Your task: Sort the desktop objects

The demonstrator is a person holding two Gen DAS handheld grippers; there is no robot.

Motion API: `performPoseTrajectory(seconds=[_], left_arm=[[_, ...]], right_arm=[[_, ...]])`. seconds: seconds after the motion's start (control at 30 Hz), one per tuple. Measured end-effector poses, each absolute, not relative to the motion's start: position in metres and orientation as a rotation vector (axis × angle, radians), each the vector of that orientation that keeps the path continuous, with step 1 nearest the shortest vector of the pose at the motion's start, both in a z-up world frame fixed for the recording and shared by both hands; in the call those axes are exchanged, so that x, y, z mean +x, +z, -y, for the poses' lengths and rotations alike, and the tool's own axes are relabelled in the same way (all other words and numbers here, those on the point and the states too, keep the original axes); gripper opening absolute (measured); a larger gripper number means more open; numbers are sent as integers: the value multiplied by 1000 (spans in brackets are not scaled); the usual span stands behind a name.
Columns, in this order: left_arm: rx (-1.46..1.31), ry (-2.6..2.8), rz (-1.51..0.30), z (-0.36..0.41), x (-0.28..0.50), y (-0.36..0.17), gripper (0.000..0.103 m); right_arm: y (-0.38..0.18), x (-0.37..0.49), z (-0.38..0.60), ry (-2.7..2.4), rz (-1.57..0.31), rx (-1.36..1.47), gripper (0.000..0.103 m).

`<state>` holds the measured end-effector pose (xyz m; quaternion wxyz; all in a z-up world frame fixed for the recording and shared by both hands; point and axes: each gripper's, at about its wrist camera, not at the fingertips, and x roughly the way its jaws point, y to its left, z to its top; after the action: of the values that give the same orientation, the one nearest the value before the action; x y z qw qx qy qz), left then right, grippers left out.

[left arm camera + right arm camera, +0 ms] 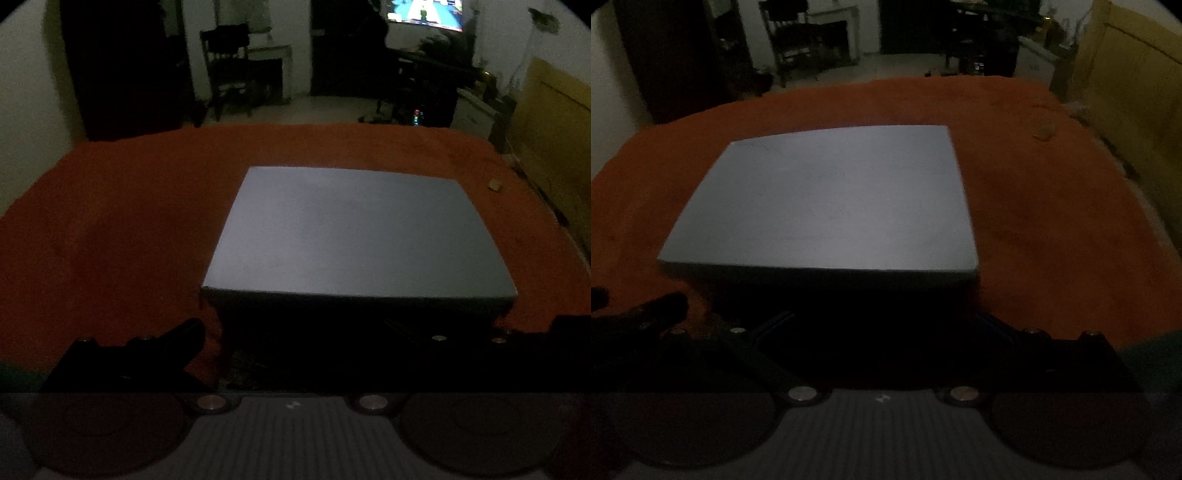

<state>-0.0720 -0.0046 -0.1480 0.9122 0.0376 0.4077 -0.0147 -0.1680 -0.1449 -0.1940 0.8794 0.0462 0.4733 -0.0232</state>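
Early step judged: nothing has been picked up, and both tools are parked at the near edge of the box (354, 229). The left gripper (332, 332) is seen spread wide, its dark fingers (184, 336) well apart, nothing held. The right gripper (879, 325) is likewise spread wide and empty, though its fingertips are lost in shadow. The box is closed, flat-topped, grey-blue, plain, set mid-way on the red cloth (110, 221). A small pale item (495, 185) is noted right of the box, too small to identify. Next move probably calls for the lid to be gripped at its near edge and lifted; dim light makes alignment hard.
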Motion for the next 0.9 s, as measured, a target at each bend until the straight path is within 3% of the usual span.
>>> performPoseTrajectory(seconds=[0.33,0.9], left_arm=[[48,-8,-998,0,-51,-158,103],[30,-24,-975,0,-58,-154,102]], right_arm=[[-192,-165,148,-32,-1014,165,103],[-192,-167,146,-34,-1012,154,103]])
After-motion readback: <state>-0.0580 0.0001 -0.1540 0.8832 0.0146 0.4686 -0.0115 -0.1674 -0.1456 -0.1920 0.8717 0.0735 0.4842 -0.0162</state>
